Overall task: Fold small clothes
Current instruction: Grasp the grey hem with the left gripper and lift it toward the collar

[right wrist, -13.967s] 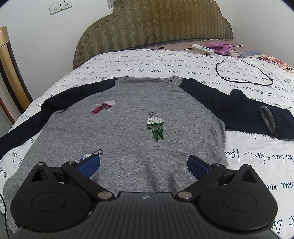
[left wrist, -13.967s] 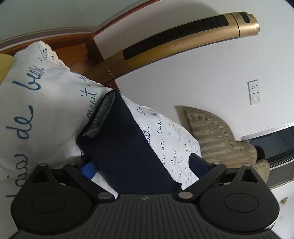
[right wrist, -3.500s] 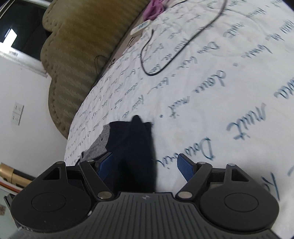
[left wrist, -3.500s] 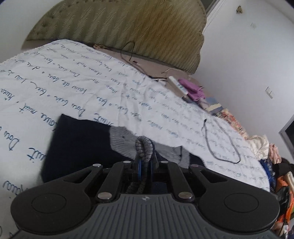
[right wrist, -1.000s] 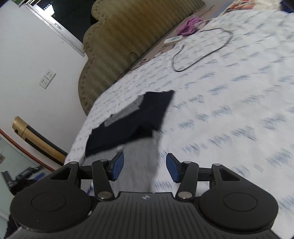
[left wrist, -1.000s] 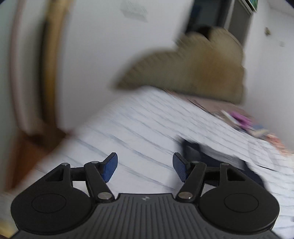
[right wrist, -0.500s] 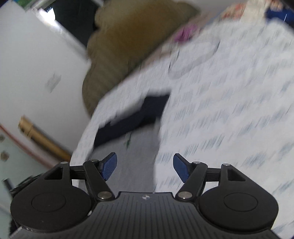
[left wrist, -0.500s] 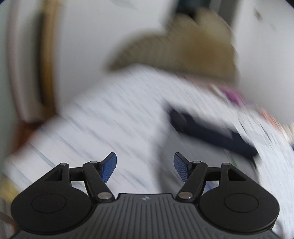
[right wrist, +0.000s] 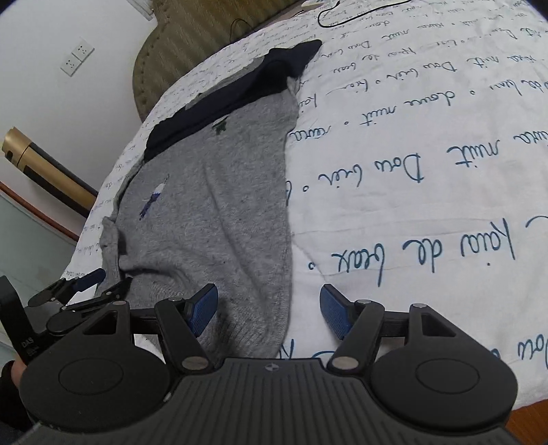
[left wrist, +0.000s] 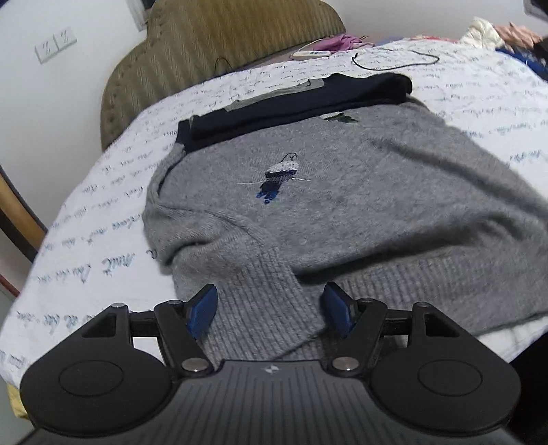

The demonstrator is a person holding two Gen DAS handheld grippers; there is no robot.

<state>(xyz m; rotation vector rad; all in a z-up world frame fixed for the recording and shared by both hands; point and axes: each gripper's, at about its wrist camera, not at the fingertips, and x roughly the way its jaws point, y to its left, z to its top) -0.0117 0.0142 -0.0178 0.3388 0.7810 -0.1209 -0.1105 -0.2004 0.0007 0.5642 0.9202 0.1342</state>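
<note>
A grey knit sweater (left wrist: 342, 205) with an embroidered bird (left wrist: 279, 174) lies flat on the white script-printed bedspread (left wrist: 102, 212). Its navy sleeves (left wrist: 291, 99) are folded across the chest, near the neckline. My left gripper (left wrist: 270, 309) is open and hangs over the ribbed hem's left corner; the hem fabric lies between its pads, unpinched. My right gripper (right wrist: 269, 309) is open over the hem's right corner of the sweater (right wrist: 212, 212), one pad above knit and one above the bedspread (right wrist: 411, 171). The right wrist view also catches the left gripper (right wrist: 99, 280) at the lower left.
A padded olive headboard (left wrist: 222, 37) closes the far end. A black cable (left wrist: 394, 58), a white power strip (left wrist: 310, 53) and purple cloth (left wrist: 342, 39) lie beyond the sweater. Heaped clothes (left wrist: 496, 32) sit far right. A gold tower fan (right wrist: 44, 171) stands beside the bed.
Both grippers have come down to the sweater's hem at the bed's near edge. The left view swung from the wall onto the sweater. The right jaws stand wider than a second ago.
</note>
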